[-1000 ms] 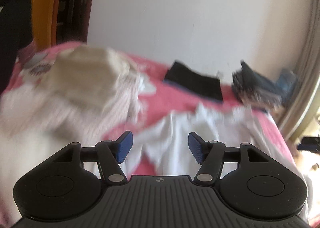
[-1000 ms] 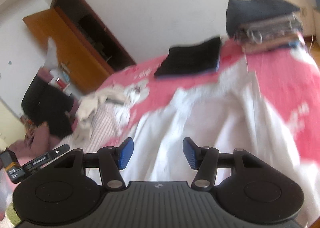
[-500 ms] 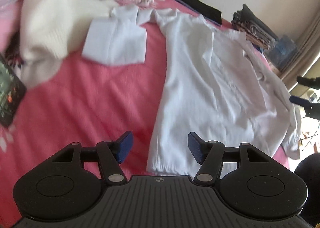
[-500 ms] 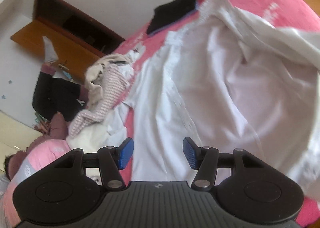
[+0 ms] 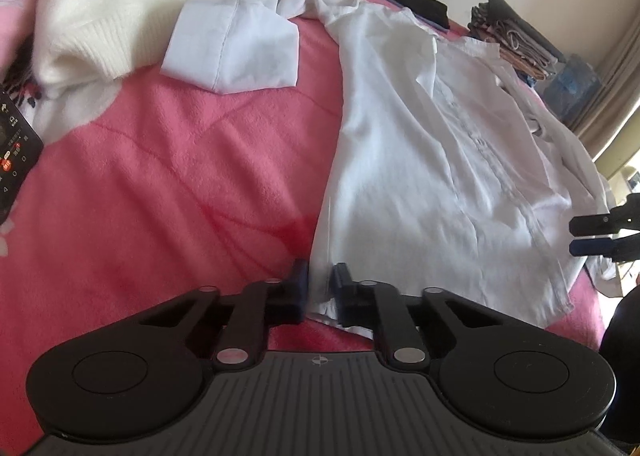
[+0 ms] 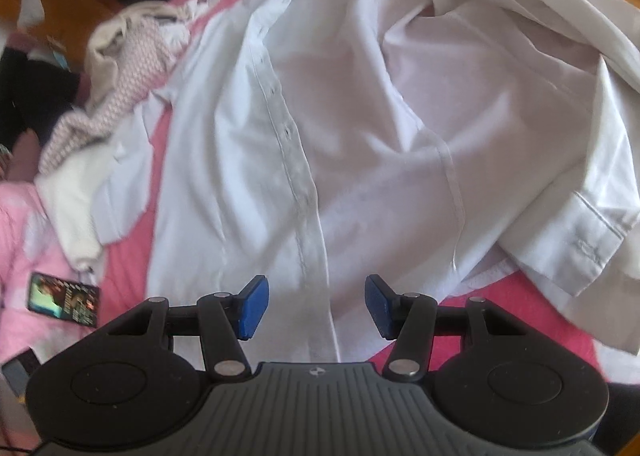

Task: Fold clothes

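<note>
Left wrist view: the left gripper (image 5: 320,284) is closing its jaws on the hem corner of the white shirt (image 5: 420,144), which lies spread along the bed (image 5: 180,176) beside bare pink blanket, its far sleeve trailing at the bed's right edge. A cream sweater (image 5: 100,12) and phone (image 5: 16,152) crowd the left edge. The right wrist view alone shows the button placket and the right gripper (image 6: 316,306) half open over the hem, holding nothing.

Soft daylight, slight blur, fisheye edges
</note>
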`<action>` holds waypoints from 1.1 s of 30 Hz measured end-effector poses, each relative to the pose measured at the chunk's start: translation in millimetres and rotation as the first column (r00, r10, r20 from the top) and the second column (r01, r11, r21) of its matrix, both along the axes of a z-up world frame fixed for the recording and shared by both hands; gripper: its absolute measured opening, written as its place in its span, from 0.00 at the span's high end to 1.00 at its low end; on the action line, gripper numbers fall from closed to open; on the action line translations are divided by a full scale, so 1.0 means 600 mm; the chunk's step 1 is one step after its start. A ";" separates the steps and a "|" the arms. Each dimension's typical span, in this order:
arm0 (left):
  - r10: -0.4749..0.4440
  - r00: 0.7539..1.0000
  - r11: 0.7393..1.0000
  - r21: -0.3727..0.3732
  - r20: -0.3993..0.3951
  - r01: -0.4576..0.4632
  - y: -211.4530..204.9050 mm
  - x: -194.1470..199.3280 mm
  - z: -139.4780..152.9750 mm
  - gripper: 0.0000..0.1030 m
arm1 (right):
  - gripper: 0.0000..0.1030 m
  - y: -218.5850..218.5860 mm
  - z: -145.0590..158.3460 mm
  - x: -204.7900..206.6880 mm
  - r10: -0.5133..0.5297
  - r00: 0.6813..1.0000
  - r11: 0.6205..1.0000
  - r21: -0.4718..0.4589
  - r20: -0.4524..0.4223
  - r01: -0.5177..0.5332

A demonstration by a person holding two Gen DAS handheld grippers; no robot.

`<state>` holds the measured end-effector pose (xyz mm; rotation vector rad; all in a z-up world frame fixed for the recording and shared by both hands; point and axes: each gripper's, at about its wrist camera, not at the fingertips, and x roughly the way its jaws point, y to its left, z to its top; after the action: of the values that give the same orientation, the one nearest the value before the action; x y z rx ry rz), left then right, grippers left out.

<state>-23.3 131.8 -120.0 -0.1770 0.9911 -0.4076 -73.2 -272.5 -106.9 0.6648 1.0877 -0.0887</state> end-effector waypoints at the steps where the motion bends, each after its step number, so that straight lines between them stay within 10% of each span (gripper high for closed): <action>1: -0.002 1.000 1.000 0.001 -0.001 0.002 0.000 0.000 0.000 0.90 | 0.45 -0.002 0.002 -0.001 -0.017 1.000 1.000 -0.008 0.001 0.017; 15: -0.045 0.993 0.993 0.112 0.111 0.032 -0.010 -0.019 0.033 0.73 | 0.45 -0.169 0.069 -0.144 -0.490 0.871 0.871 0.056 0.031 0.488; 19: -0.129 0.965 0.985 0.140 0.230 0.098 -0.022 -0.039 0.071 0.70 | 0.45 -0.170 0.044 -0.164 -0.521 0.852 0.843 0.126 -0.044 0.522; 27: -0.366 0.902 0.931 0.093 0.227 0.354 -0.116 -0.065 0.079 0.69 | 0.50 -0.128 -0.028 -0.170 -0.497 0.845 0.820 0.211 -0.197 0.531; 33: -0.418 0.885 0.908 0.077 0.206 0.411 -0.140 -0.066 0.069 0.69 | 0.49 -0.116 0.045 -0.162 -0.440 0.897 0.886 -0.182 -0.035 0.427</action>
<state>-63.0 47.8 -78.8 0.1127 0.8134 -0.7876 -170.2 -342.1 -80.0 0.7451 0.9732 -0.5934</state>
